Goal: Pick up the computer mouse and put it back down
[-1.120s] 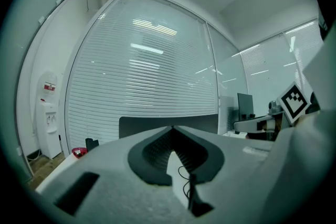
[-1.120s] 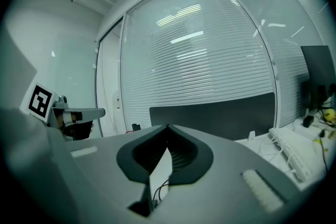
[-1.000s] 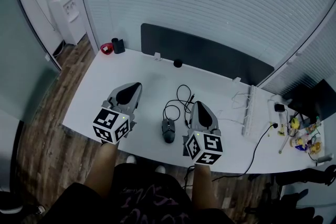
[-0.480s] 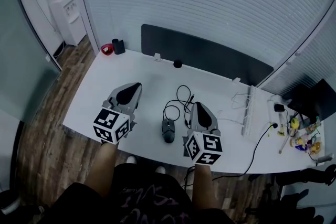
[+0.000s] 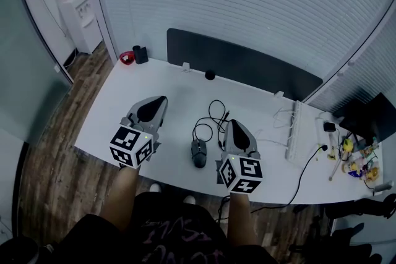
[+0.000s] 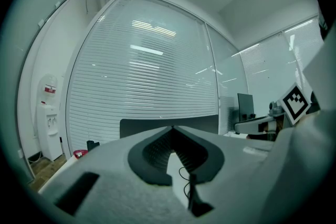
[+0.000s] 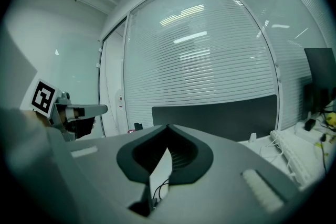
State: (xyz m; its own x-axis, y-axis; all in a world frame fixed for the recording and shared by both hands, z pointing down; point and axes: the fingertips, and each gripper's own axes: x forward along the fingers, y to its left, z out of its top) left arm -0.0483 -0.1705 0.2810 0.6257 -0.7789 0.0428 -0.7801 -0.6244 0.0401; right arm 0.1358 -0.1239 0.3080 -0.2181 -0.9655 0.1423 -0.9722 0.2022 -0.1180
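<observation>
Head view looks steeply down on a white table where the black computer mouse lies flat near the front edge, its cable looping in coils toward the far side. The mouse sits between the 2 grippers, just beside the right gripper and farther from the left gripper; neither touches it. Both grippers are held above the tabletop, pointing away from the person toward a dark panel at the table's back edge.

Left gripper view shows its 2 jaws clenched tip to tip with nothing between them. Right gripper view shows the same: jaws pressed together and empty. A white power strip lies well to the right of the mouse.
</observation>
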